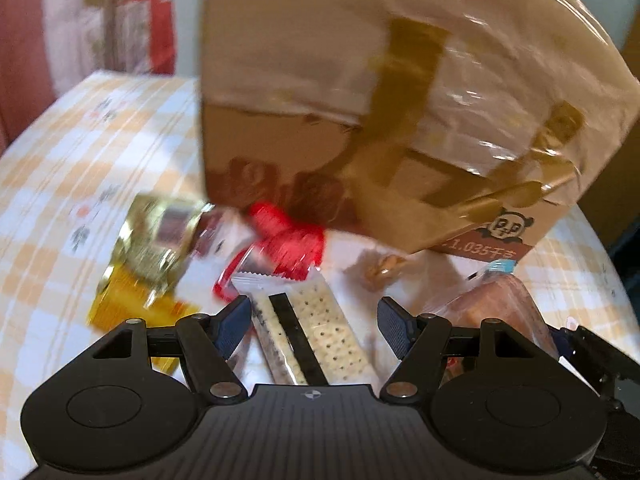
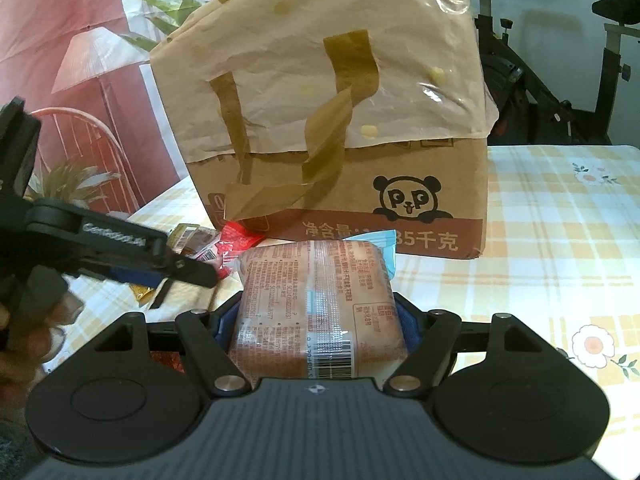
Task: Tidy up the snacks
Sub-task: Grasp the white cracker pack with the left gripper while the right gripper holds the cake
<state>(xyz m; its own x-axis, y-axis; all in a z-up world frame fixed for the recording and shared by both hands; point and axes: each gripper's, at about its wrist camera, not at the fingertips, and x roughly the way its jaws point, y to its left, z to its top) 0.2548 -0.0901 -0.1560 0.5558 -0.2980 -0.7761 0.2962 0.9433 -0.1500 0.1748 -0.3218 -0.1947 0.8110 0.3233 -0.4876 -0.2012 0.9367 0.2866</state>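
- Checked yellow-and-white cloth covers the bench; a red curtain and an exercise bike stand behind it.
- A tall paper bag with a panda print stands upright near the middle of the bench, its top out of frame, so what is already inside cannot be seen.
- The right gripper is clamped on a wrapped cake pack, held just in front of the bag's lower face, barcode toward the camera.
- The left gripper stands apart and grips nothing; a cracker pack lies on the cloth between its fingers, untouched as far as the blurred view shows.
- Loose snacks lie in a cluster at the bag's left foot: a red pack, a gold pack and a yellow pack toward the left edge.
- Progress looks early to middling: one pack is in hand but not stowed, and at least four more wait on the cloth.
- Left to do, by my judgement: lift the cake pack over the bag's rim, then take the cracker pack and the rest.
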